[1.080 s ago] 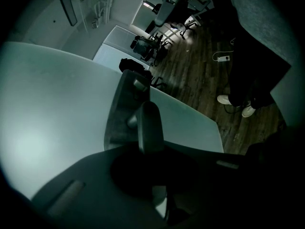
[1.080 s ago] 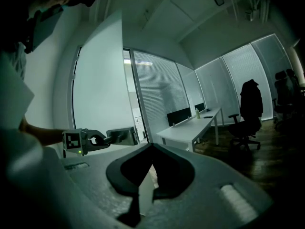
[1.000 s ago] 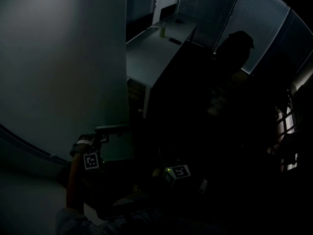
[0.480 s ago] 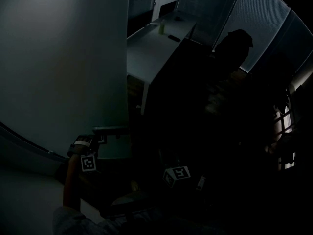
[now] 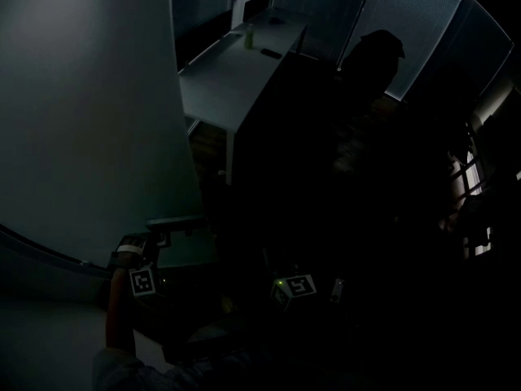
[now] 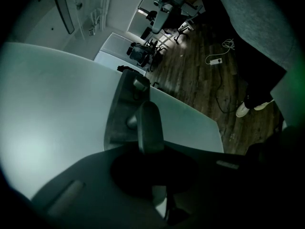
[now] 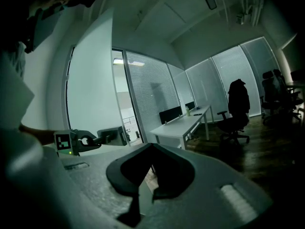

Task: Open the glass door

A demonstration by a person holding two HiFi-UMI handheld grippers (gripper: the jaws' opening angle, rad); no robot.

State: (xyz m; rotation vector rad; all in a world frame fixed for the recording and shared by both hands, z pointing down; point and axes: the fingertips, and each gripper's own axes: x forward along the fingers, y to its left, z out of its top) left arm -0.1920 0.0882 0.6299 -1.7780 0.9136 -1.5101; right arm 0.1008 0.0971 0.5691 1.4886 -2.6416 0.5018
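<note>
the glass door [image 5: 89, 96] fills the left side. its lever handle [image 6: 148, 128] is clenched in the left hand-held gripper [image 5: 151, 241]. the right hand-held gripper [image 7: 150, 149] hangs apart, jaws together on nothing. a white bench [image 5: 220, 88] stands beyond the door's edge.

Handle [image 6: 149, 128] lies in the left gripper [image 5: 159, 239], desk [image 5: 224, 84] beyond the glass door [image 5: 81, 112].

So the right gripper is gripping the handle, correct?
No, it is the left gripper that is gripping the handle. The left gripper view shows the handle running into its jaws. The right gripper has nothing between its jaws.
</note>
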